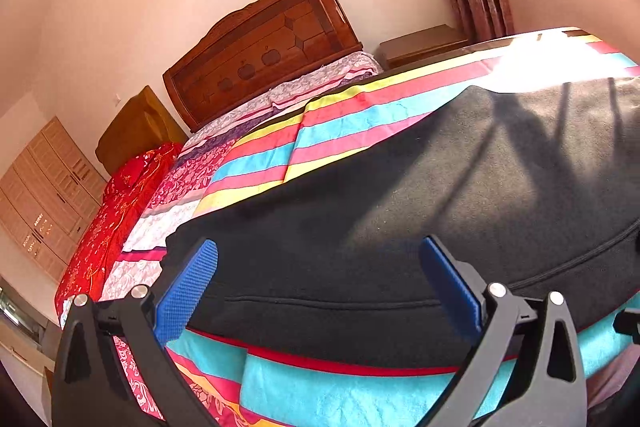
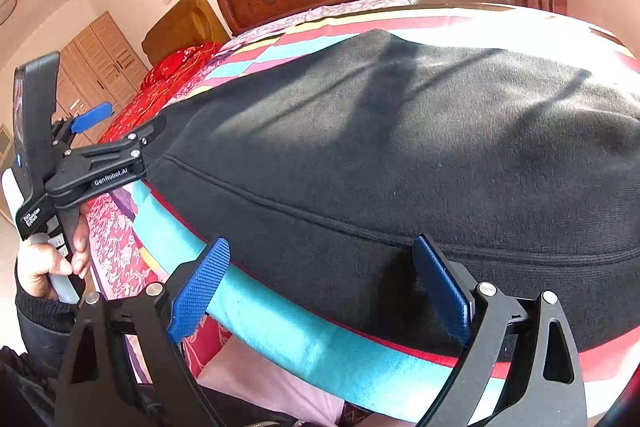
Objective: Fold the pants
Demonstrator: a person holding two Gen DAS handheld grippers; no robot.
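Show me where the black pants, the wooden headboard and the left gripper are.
black pants (image 1: 400, 195): left wrist view, middle of the fabric.
wooden headboard (image 1: 260, 51): left wrist view, carved panel.
left gripper (image 1: 320, 291): left wrist view, midway between the blue fingertips.

On the left gripper (image 2: 116, 131), seen in the right wrist view, white lettering reads "GenRobot.AI" along the side of its black body, just behind the jaw linkage. Lower on the same tool, a black block above the handle bears a small white three-line label; it seems to read "Data Acquisition System", but the letters are tiny and tilted, so that reading is unsure. Buttons below it near the hand (image 2: 48, 267) carry marks too small to read. The left wrist view shows no legible text.
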